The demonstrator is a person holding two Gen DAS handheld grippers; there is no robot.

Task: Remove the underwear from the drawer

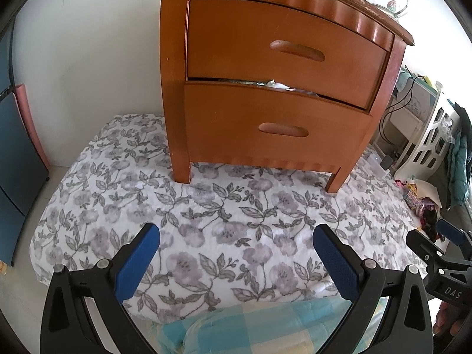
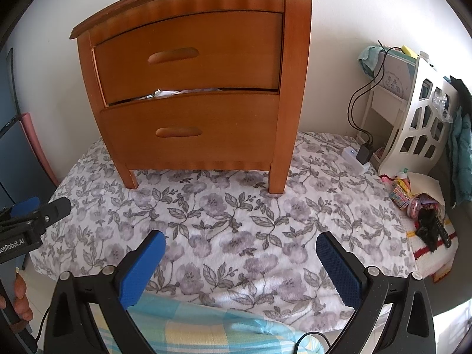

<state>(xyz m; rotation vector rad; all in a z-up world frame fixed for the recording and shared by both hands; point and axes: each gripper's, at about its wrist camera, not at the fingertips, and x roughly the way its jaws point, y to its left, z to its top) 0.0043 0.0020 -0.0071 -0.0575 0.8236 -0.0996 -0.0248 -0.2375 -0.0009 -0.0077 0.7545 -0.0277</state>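
A wooden two-drawer nightstand (image 1: pixel 177 59) (image 2: pixel 295 59) stands on a floral blanket. The lower drawer (image 1: pixel 274 131) (image 2: pixel 188 131) sits slightly proud of the upper drawer (image 1: pixel 283 47) (image 2: pixel 188 56), and a strip of white cloth (image 1: pixel 277 85) (image 2: pixel 168 93) peeks from the gap between them. My left gripper (image 1: pixel 236 236) hovers open over the blanket, well short of the nightstand, nothing between its blue fingers. My right gripper (image 2: pixel 240 243) is likewise open and empty, at about the same distance. Each gripper shows at the edge of the other's view.
The floral blanket (image 1: pixel 206 224) (image 2: pixel 236 221) covers the surface in front of the nightstand. A checked cloth (image 2: pixel 183 333) lies nearest me. A white lattice rack (image 2: pixel 419 124), a charger with cables (image 2: pixel 364 150) and small toys (image 2: pixel 413 203) crowd the right. A glass jug (image 1: pixel 389 0) stands on the nightstand top.
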